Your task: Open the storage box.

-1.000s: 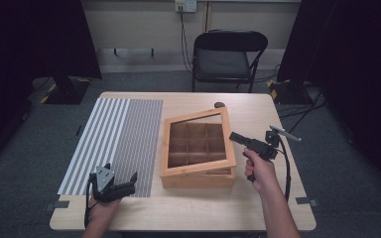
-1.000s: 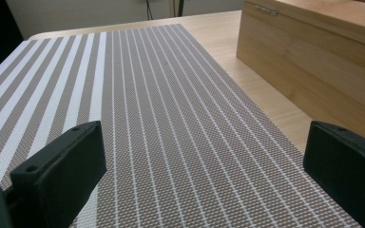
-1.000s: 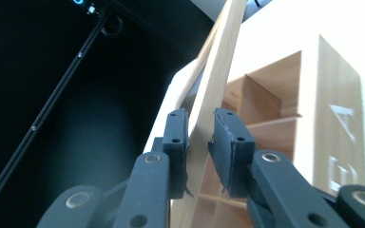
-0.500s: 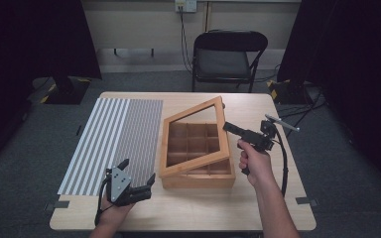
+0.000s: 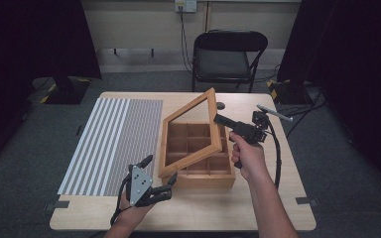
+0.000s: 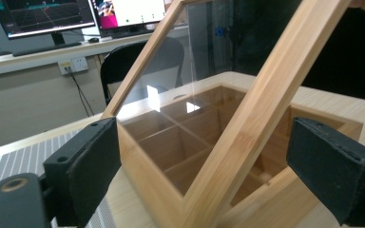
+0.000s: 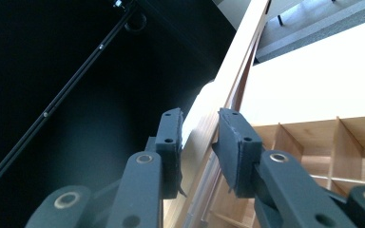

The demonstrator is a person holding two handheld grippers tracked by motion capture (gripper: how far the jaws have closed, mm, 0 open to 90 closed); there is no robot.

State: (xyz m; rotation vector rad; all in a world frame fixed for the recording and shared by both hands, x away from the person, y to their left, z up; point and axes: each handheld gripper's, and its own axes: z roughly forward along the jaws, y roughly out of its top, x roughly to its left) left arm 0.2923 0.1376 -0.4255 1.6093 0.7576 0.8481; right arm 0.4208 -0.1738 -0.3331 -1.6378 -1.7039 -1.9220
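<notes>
A wooden box (image 5: pixel 203 178) with several compartments stands in the middle of the table. Its glass lid (image 5: pixel 191 159) is tilted up, hinged along the box's left side. My right gripper (image 5: pixel 219 119) is shut on the lid's raised right edge; in the right gripper view the wooden frame (image 7: pixel 204 128) runs between the two pads (image 7: pixel 235 142). My left gripper (image 5: pixel 161 168) is open at the box's front left corner. In the left gripper view its jaws stand wide apart, with the box (image 6: pixel 157 185) and the lid frame (image 6: pixel 247 123) between and beyond them.
A grey and white striped mat (image 5: pixel 111 144) covers the left half of the table (image 5: pixel 258 213). A small dark disc (image 5: pixel 221 105) lies behind the box. A black folding chair (image 5: pixel 225 54) stands past the far edge. Cables trail off the table's right side.
The right gripper has swung the lid higher and to the left. The left gripper has moved right and forward, up to the box's front left corner.
</notes>
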